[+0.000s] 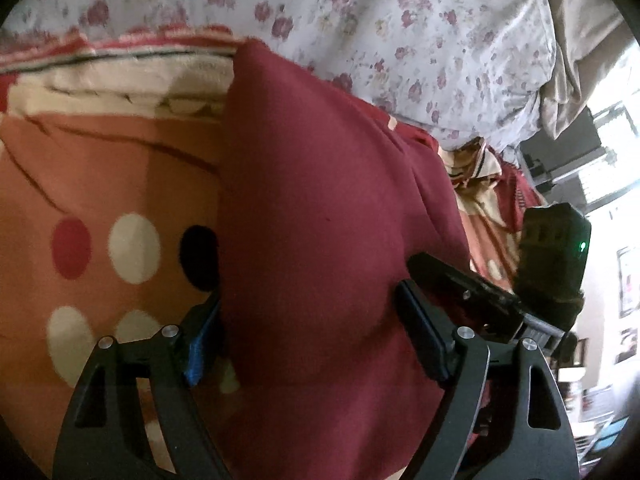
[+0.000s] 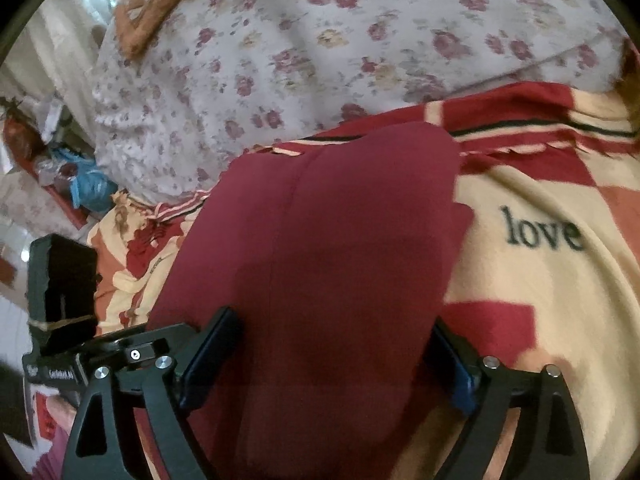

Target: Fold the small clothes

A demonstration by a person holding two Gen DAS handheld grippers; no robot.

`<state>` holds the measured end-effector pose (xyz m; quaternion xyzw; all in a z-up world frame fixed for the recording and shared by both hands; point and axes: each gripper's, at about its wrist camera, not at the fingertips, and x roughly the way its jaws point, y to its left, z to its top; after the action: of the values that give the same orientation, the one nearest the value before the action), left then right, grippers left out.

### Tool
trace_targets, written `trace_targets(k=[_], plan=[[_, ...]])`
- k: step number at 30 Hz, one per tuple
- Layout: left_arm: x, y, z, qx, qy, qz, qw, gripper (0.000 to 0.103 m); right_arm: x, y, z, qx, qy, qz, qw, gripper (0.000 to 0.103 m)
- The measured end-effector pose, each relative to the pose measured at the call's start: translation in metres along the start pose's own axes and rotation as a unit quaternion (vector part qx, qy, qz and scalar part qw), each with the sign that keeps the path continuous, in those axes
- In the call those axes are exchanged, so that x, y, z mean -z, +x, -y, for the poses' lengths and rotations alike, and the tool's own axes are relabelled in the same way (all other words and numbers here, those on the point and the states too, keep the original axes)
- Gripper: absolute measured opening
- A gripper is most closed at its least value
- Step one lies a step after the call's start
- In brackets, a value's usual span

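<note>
- A maroon garment (image 1: 320,208) lies on a patterned blanket (image 1: 104,184) spread over a bed, and it fills the middle of both wrist views.
- In the right wrist view the same maroon garment (image 2: 336,264) runs away from the camera as a long panel with a lengthwise seam; its far edge ends just short of the blanket's striped border.
- The left hand-held gripper (image 1: 308,316) stands spread wide, with the cloth lying between its two fingers.
- Its left finger, with a blue pad (image 1: 202,344), sits at the garment's left edge and the cloth covers part of it; its right finger (image 1: 420,332) rests against the cloth's surface. Whether either pad presses the fabric cannot be told, and nothing is pinched.
- The right hand-held gripper (image 2: 340,360) is likewise spread wide, straddling the garment's near end; one finger (image 2: 208,360) lies on the cloth at the left, and the other (image 2: 456,368), blue-padded, sits at its right edge.
- Each view shows the other gripper's black body just beside the garment, so the two stand close together.
- The blanket (image 2: 520,280) is cream, red and orange, with large dots on the left and the word "love" on the right.
- Beyond it lies a white floral quilt (image 2: 280,60), bunched up.
- A cluttered room shows at the frame edges.
</note>
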<state>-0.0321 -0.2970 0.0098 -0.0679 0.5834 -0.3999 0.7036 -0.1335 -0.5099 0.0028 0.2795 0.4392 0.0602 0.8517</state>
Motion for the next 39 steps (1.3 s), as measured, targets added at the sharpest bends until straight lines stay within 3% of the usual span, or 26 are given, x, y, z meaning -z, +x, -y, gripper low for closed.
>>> trace_targets(k=[2,7,9,12,20,22,23,25,28,32,35,39], plan=[[-0.001,0.001,0.002,-0.001,0.011,-0.006,0.9999,0.081,-0.001,0.003,-0.004,-0.006,-0.009,0.004,1.0,0.077],[0.006,-0.015,0.015,-0.011,0.04,0.007,0.9991,0.061,0.0,-0.011,-0.016,0.007,-0.025,0.021,0.999,0.049],[0.009,-0.026,0.018,-0.001,0.038,0.009,0.9992,0.058,0.0,-0.023,-0.022,-0.005,-0.029,0.019,0.999,0.043],[0.024,-0.053,0.027,0.007,0.048,0.013,0.9987,0.058,0.005,-0.041,-0.04,-0.034,-0.034,0.015,0.999,0.043],[0.1,-0.117,0.02,-0.026,0.05,0.015,0.9983,0.058,0.05,-0.056,-0.095,-0.094,-0.048,-0.034,0.994,0.043],[0.12,-0.114,0.008,-0.055,0.045,0.005,0.9974,0.059,0.066,-0.045,-0.105,-0.083,-0.062,-0.052,0.993,0.048],[0.13,-0.108,0.001,-0.08,0.043,-0.002,0.9959,0.06,0.076,-0.033,-0.108,-0.057,-0.07,-0.07,0.993,0.051],[0.142,-0.104,-0.005,-0.098,0.04,0.002,0.9944,0.072,0.09,-0.018,-0.105,-0.012,-0.07,-0.092,0.993,0.059],[0.156,-0.118,0.002,-0.121,0.051,0.04,0.9905,0.073,0.094,-0.037,-0.1,-0.014,-0.055,-0.07,0.996,0.061],[0.166,-0.133,0.016,-0.186,0.068,0.085,0.9764,0.073,0.091,-0.08,-0.112,0.02,-0.088,-0.021,0.996,0.061],[0.168,-0.134,0.023,-0.218,0.074,0.106,0.9673,0.073,0.093,-0.104,-0.135,0.007,-0.126,0.006,0.992,0.061],[0.167,-0.132,0.028,-0.256,0.077,0.124,0.9557,0.073,0.105,-0.102,-0.166,-0.016,-0.165,0.008,0.986,0.061]])
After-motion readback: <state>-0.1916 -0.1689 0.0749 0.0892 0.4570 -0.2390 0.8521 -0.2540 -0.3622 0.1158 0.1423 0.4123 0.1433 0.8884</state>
